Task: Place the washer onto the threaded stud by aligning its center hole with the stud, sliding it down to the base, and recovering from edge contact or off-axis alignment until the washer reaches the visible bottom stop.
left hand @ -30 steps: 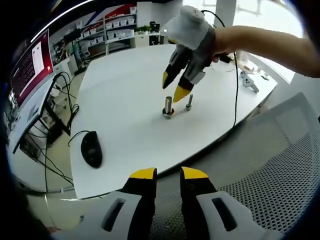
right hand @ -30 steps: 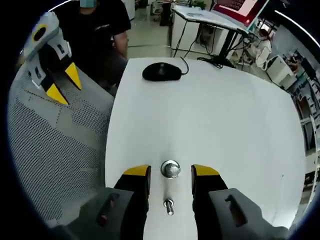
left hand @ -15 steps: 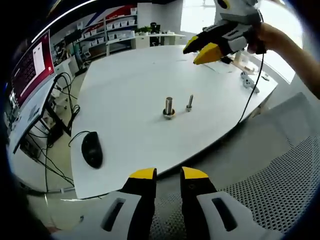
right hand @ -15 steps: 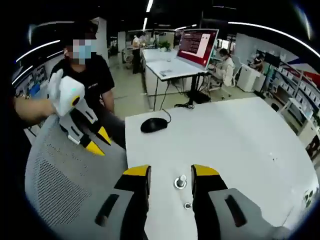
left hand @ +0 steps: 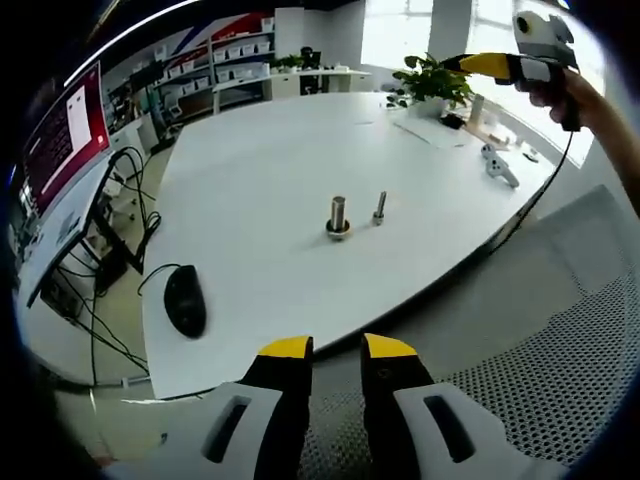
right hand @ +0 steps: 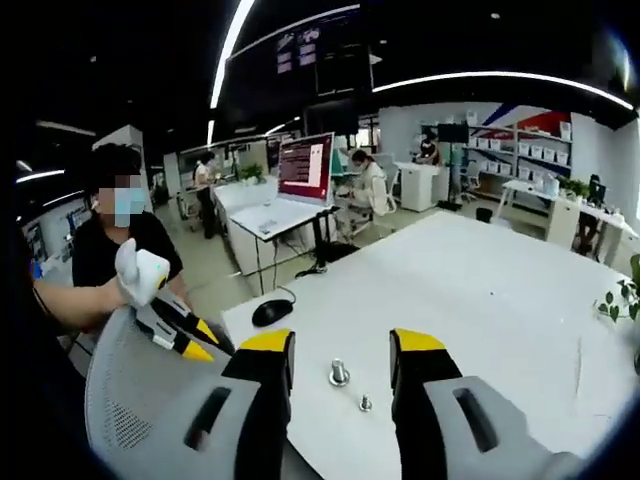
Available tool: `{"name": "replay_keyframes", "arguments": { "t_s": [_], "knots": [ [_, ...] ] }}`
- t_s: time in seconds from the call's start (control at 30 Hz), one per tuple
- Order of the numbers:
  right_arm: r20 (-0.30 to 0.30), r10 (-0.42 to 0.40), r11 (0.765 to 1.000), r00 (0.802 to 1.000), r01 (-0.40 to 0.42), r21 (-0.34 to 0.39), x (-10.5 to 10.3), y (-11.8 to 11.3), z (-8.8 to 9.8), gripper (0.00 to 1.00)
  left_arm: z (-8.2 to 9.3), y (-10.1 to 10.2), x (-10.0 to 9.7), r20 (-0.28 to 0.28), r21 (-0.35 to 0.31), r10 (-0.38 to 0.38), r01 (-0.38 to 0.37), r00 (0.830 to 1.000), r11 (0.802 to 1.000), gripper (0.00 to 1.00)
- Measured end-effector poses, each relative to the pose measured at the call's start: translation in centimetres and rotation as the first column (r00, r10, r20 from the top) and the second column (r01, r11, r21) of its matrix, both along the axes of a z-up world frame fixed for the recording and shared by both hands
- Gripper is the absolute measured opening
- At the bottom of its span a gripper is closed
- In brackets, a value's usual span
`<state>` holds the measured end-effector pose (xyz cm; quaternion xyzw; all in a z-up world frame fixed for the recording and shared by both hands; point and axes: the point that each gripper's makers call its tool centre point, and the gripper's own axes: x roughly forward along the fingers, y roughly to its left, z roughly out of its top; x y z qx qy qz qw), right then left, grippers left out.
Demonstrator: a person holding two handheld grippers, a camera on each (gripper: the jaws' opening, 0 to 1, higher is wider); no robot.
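Silver washer sits at base of upright threaded metal stud, frame centre — left gripper narrow and empty, right gripper wide, empty.

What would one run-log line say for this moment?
washer: at stud base | bolt: upright beside | right gripper: raised away | left gripper: over chair

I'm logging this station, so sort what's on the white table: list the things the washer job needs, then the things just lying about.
Job:
threaded stud, with a ring at its base that looks like the washer
right gripper

Lying about:
small bolt
black mouse
potted plant
grey mesh chair
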<state>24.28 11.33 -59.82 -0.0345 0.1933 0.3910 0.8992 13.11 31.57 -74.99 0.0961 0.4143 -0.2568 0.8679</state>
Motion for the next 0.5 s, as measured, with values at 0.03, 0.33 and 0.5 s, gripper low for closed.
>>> {"name": "replay_keyframes", "arguments": {
  "t_s": [0.03, 0.33, 0.5],
  "knots": [
    [0.007, -0.024, 1.000, 1.000, 0.024, 0.004, -0.2, -0.8, 0.0, 0.42, 0.0, 0.0, 0.0, 0.001, 0.000, 0.001, -0.001, 1.000, 1.000, 0.17],
    [0.029, -0.141, 0.985, 0.990, 0.138, 0.101, -1.6, -4.6, 0.4, 0.55, 0.4, 0.2, 0.3, 0.028, -0.028, 0.032, -0.031, 0.999, 0.999, 0.18],
    [0.008, -0.210, 0.971, 0.978, 0.207, 0.121, -2.2, -7.1, -0.6, 0.64, 0.5, 0.2, 0.3, 0.030, -0.029, 0.033, -0.032, 0.999, 0.999, 0.18]
  ]
}}
